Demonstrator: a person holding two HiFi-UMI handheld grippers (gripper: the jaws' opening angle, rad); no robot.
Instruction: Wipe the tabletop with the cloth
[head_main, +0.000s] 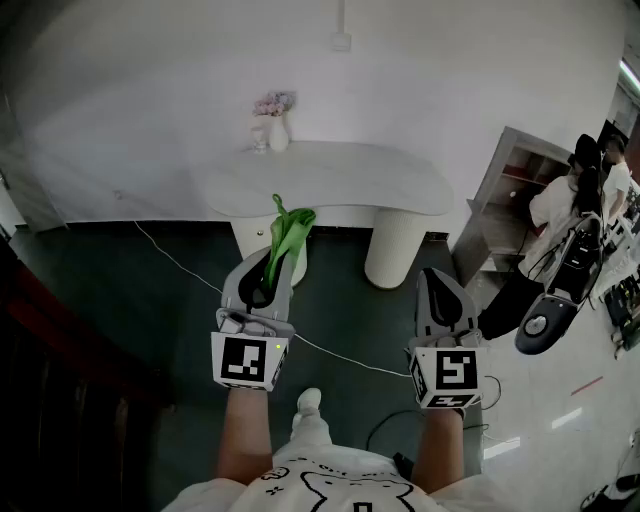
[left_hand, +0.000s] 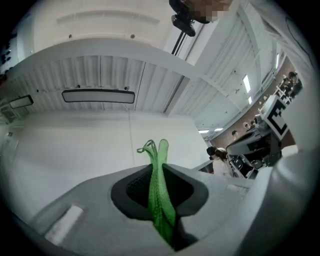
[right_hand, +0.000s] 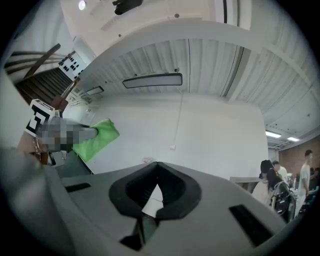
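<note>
A white, kidney-shaped table (head_main: 340, 185) on two thick round legs stood against the pale wall, well ahead of the person, who was on the dark floor (head_main: 150, 300) and not yet within reach of it. Two people (head_main: 565, 200) stood off to the right beside some equipment. The left gripper (head_main: 278, 252) was raised toward the table's near edge, its jaws clamped on the green cloth (head_main: 288, 230), which was pinched mid-fold so a bunched end stood up past the jaw tips; that grip looked suited to carrying rather than wiping. So the cloth was in the air, apart from the tabletop, and no wiping had begun. The right gripper (head_main: 436, 276) was held level alongside, its jaw tips together with nothing between them, probably kept free to steady or spread the cloth later. A small white vase (head_main: 278, 135) of flowers sat at the table's far left edge, something a wipe would likely need to skirt. A thin cable (head_main: 180, 262) trailed across the floor.
</note>
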